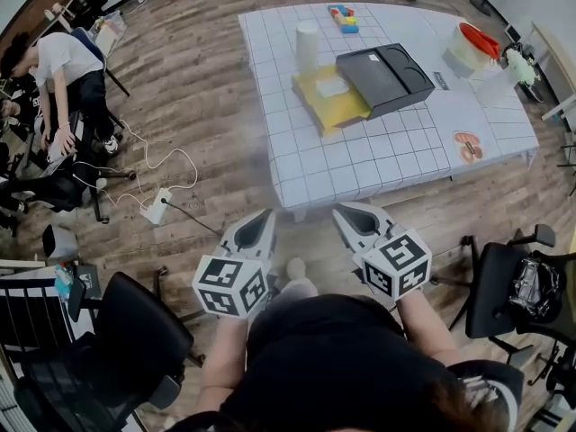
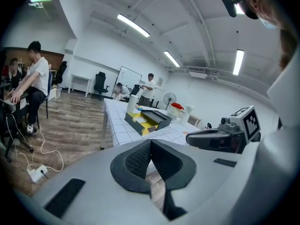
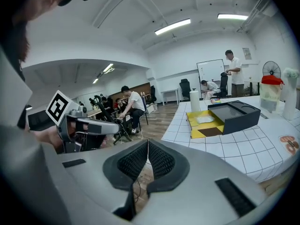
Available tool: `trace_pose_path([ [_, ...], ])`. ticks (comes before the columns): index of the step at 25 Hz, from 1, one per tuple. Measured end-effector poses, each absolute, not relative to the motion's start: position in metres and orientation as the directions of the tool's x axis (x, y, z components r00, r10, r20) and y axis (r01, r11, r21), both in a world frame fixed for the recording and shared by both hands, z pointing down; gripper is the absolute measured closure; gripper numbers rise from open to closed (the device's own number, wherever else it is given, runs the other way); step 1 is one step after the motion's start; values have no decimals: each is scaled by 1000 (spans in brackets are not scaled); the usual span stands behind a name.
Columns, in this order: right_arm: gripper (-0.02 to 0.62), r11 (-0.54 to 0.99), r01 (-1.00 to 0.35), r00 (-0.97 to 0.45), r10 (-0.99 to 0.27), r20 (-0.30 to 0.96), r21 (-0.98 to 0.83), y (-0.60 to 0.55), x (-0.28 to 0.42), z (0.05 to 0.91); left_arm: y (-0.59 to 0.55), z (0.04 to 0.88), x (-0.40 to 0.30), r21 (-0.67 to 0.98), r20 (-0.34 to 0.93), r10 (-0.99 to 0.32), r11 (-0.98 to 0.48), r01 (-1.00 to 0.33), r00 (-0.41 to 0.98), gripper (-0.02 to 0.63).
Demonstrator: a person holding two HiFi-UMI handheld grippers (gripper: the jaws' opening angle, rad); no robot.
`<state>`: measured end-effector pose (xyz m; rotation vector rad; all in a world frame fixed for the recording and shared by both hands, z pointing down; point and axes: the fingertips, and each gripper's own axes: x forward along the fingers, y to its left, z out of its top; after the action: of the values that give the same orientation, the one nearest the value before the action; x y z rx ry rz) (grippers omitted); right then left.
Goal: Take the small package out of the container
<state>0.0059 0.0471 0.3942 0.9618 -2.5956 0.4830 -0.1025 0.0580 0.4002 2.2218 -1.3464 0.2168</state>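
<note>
Far ahead on the table [image 1: 360, 165]: your small package [image 1: 332, 86] lies in the yellow container [image 1: 346, 111], toward its far end.
Left gripper [image 1: 262, 214]: jaws together, empty, near your body.
Right gripper [image 1: 347, 211]: jaws together, empty; slightly better lined up with the package.
Gap: both are well short of the table.
Obstacles: black lid [image 1: 387, 77] against the container's right; white roll [image 1: 307, 45] at far left.

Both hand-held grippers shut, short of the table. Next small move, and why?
Likely carry the right hand-held gripper forward to the near edge of the table. Its jaws are together and empty, and the small package lies exposed in the open yellow container, far ahead of it across the wooden floor.
</note>
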Motion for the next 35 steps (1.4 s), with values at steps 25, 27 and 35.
trace_pose_path([
  [25, 445, 773, -631, -696, -526, 489, -67, -81, -37, 399, -37, 407, -168, 330, 393, -822, -293, -897, 413, 578],
  [27, 443, 778, -627, -692, -527, 494, -48, -100, -30, 398, -52, 405, -162, 326, 393, -822, -295, -898, 412, 578],
  [35, 439, 847, -521, -660, -478, 580, 106, -169, -12, 401, -112, 401, -148, 319, 400, -830, -271, -908, 388, 578],
])
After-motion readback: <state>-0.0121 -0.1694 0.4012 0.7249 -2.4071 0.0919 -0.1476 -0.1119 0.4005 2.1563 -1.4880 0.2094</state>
